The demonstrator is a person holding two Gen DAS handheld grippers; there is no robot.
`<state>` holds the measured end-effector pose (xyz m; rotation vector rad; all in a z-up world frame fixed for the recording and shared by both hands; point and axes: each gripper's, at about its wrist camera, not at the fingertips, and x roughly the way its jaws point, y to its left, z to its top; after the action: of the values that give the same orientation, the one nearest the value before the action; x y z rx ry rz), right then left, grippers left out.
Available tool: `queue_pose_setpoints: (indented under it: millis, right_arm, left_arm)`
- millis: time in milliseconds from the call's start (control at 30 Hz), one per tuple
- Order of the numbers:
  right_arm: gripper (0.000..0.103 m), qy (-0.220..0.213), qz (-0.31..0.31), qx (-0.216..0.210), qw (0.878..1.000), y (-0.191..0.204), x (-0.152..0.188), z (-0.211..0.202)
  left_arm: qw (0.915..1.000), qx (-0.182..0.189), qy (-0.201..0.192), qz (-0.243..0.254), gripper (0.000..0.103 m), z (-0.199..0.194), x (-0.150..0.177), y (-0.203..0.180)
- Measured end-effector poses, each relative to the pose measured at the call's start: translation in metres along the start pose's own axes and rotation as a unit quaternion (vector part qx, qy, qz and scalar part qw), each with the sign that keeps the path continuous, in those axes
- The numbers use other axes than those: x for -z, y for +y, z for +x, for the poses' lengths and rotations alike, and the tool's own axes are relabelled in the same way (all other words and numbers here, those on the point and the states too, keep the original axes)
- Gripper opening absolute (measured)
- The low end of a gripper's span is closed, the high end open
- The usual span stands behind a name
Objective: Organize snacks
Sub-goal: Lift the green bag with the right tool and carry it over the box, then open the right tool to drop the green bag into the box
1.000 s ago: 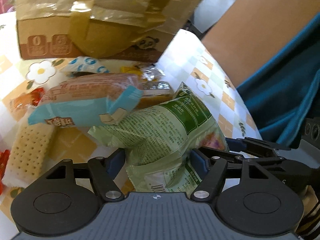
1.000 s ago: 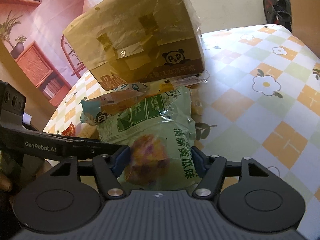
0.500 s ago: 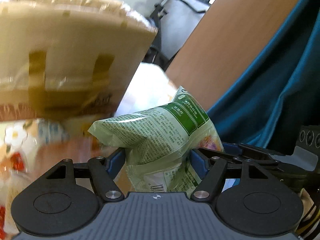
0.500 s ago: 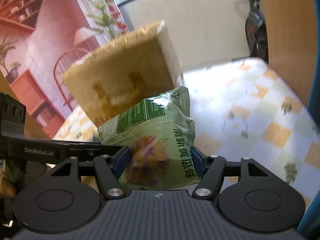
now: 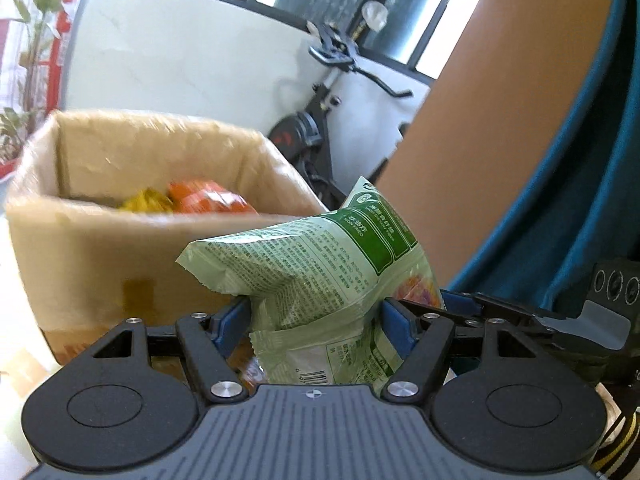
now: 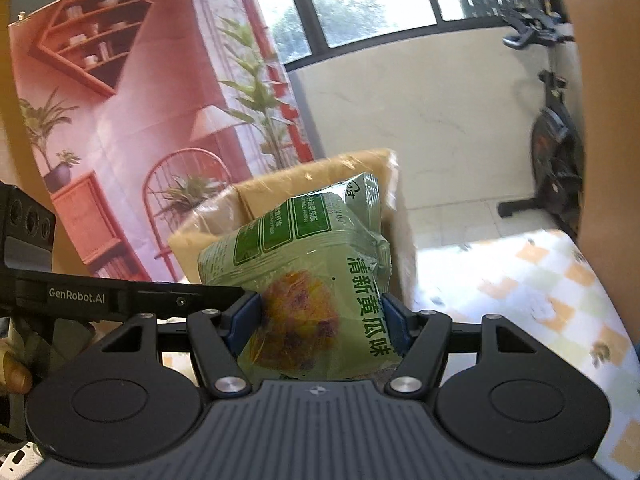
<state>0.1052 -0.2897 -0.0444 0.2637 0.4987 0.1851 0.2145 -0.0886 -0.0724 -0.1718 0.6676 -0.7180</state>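
Observation:
A green snack bag [image 5: 316,272] is pinched from two sides and hangs in the air. My left gripper [image 5: 314,322] is shut on its printed back side, blue pads pressing into the foil. My right gripper [image 6: 320,320] is shut on the same green snack bag [image 6: 320,272] at its front. The open cardboard box [image 5: 100,248] stands just beyond the bag, with an orange pack [image 5: 208,200] and a yellow pack [image 5: 144,202] inside. In the right wrist view the box [image 6: 280,184] is mostly hidden behind the bag.
The checked tablecloth [image 6: 540,280] spreads to the right of the box. An exercise bike [image 6: 556,152] stands on the floor behind the table. A pink printed backdrop [image 6: 120,120] stands at the left. A person's teal sleeve [image 5: 560,200] fills the right edge.
Both grippers have risen together with the green bag, off the snack pile on the table. The view now looks over the box's rim into its open top.

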Motion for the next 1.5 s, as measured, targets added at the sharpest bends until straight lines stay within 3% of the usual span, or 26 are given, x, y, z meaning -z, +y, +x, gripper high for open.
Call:
queue_pose_setpoints:
  millis: [267,467,633,933,1133,1233,1400,1500]
  right_arm:
    - [0.067,-0.024,-0.017,-0.047,0.998,0.030,-0.049,0.043]
    - [0.067,-0.035,-0.011,-0.058,0.998,0.041,-0.085,0.098]
    - [0.067,-0.032,0.018,-0.048,0.998,0.040,-0.098,0.144]
    - [0.066,-0.013,0.088,-0.031,0.996,0.015,-0.098,0.205]
    - [0.065,-0.010,0.084,-0.009,0.996,0.012,-0.098,0.217]
    - [0.050,0.002,0.076,-0.008,0.997,0.014,-0.096,0.223]
    - [0.048,0.030,0.066,-0.016,0.997,0.023,-0.084,0.231]
    - [0.041,0.044,0.054,-0.013,0.998,0.031,-0.080,0.236]
  left_arm:
    - [0.9989,-0.036,-0.026,0.017,0.074,-0.025,-0.053,0.030]
    - [0.9991,-0.035,0.002,0.022,0.074,-0.009,-0.105,0.069]
    - [0.9980,-0.054,0.023,0.024,0.074,0.017,-0.128,0.097]
    - [0.9973,-0.055,0.045,-0.015,0.075,0.050,-0.142,0.139]
    - [0.9957,-0.078,0.050,0.006,0.077,0.060,-0.141,0.140]
    - [0.9911,-0.112,0.066,0.028,0.080,0.058,-0.139,0.140]
    - [0.9927,-0.109,0.050,0.002,0.080,0.042,-0.132,0.149]
    - [0.9913,-0.124,0.045,0.009,0.080,0.039,-0.127,0.148]
